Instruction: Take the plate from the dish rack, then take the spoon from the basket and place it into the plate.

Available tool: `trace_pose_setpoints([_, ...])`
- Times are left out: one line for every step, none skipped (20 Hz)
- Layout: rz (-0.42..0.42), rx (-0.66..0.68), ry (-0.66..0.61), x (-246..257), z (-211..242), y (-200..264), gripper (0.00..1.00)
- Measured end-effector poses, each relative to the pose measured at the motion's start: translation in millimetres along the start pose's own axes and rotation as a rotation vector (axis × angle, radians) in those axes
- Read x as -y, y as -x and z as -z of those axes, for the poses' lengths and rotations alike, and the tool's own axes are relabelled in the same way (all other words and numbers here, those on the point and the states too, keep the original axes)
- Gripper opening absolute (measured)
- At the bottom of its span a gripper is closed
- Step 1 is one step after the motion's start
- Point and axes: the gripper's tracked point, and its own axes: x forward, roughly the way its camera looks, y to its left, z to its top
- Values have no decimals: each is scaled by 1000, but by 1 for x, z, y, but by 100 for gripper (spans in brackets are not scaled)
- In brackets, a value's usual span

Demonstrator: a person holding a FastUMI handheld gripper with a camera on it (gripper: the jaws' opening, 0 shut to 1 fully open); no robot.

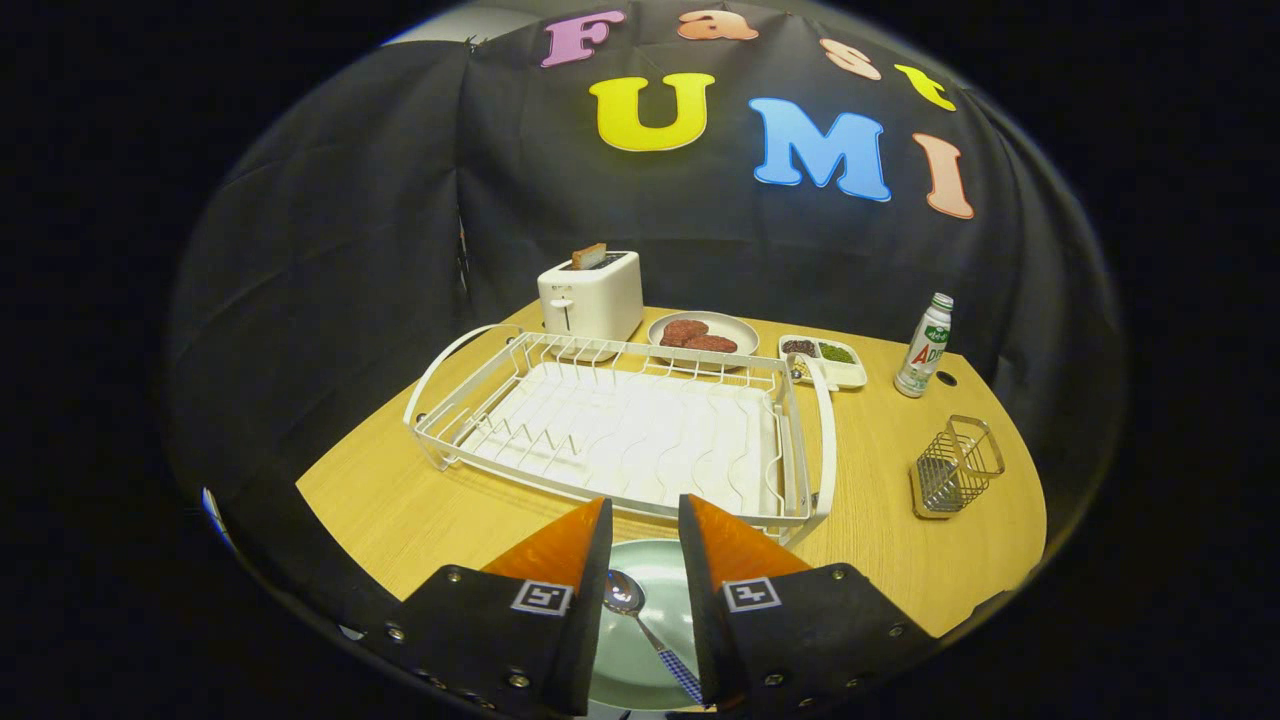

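**Spoon lies in the plate, fingers spread above it**

I see the spoon [640, 620] lying in the pale green plate [650, 570], bowl toward the rack, its checked handle running near and right. I judge it light, stiff and slick metal; the handle's middle would be the place to pinch it. The plate looks glazed, hard and breakable, best taken by its rim. My gripper [645, 515] hangs over both with its fingers spread, holding nothing. Just beyond stands the white dish rack [620, 420], bare of dishes. Far right sits the wire basket [955, 468]. Farther off: a toaster [592, 295], a plate of patties [702, 335], a small divided tray [825, 358]. A bottle [923, 345] carries a label; I leave it unread.
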Motion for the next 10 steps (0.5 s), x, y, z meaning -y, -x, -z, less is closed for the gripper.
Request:
trace_pose_setpoints([0, 6, -11, 0, -1, 0, 40])
trace_pose_setpoints([-19, 14, -37, -5, -2, 0, 40])
trace_pose_setpoints([-29, 8, -54, -8, -1, -1, 40])
trace_pose_setpoints([-18, 5, -58, -2, 0, -1, 40])
trace_pose_setpoints([-6, 1, -56, 2, 1, 0, 40])
trace_pose_setpoints([-10, 3, -56, 0, 1, 0, 40])
trace_pose_setpoints([-9, 7, -43, 2, 1, 0, 40])
trace_pose_setpoints([9, 12, -20, 8, 0, 0, 59])
trace_pose_setpoints([11, 24, -4, 10, -3, 2, 77])
trace_pose_setpoints([16, 36, 6, 10, -4, 1, 96])
